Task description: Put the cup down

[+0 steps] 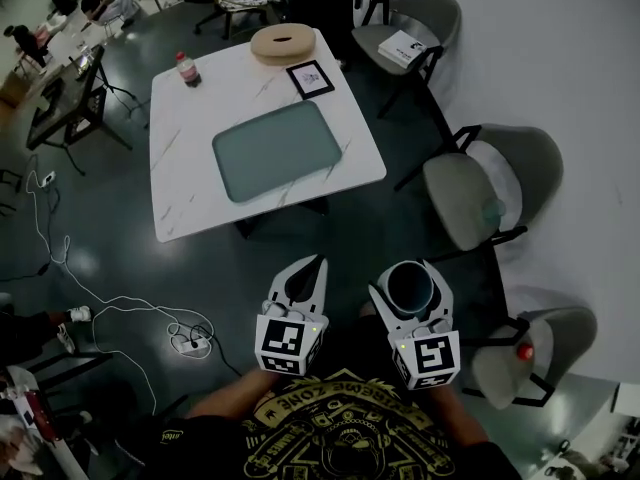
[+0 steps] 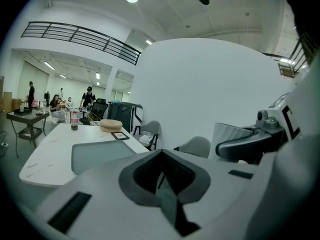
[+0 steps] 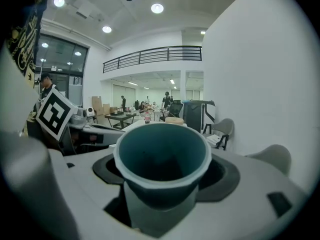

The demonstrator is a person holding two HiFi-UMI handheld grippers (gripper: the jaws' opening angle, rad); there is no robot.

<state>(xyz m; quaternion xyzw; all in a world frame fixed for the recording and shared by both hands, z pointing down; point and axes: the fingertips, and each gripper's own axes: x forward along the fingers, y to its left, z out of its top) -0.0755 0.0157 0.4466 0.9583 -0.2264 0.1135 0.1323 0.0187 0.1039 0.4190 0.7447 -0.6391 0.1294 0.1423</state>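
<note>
A teal cup [image 1: 410,287] with a pale rim stands upright between the jaws of my right gripper [image 1: 410,290], which is shut on it; in the right gripper view the cup [image 3: 162,166] fills the middle. My left gripper [image 1: 301,284] is beside it on the left, shut with nothing in it; its jaws [image 2: 165,184] meet in the left gripper view. Both grippers hang above the dark floor, short of the white table [image 1: 180,128]. A grey-green tray [image 1: 278,150] lies on the table's middle.
On the table's far side are a red-capped bottle [image 1: 187,69], a round tan ring-shaped object [image 1: 283,43] and a framed marker card [image 1: 310,79]. Grey chairs [image 1: 490,193] stand to the right along the white wall. Cables and a power strip [image 1: 187,343] lie on the floor at left.
</note>
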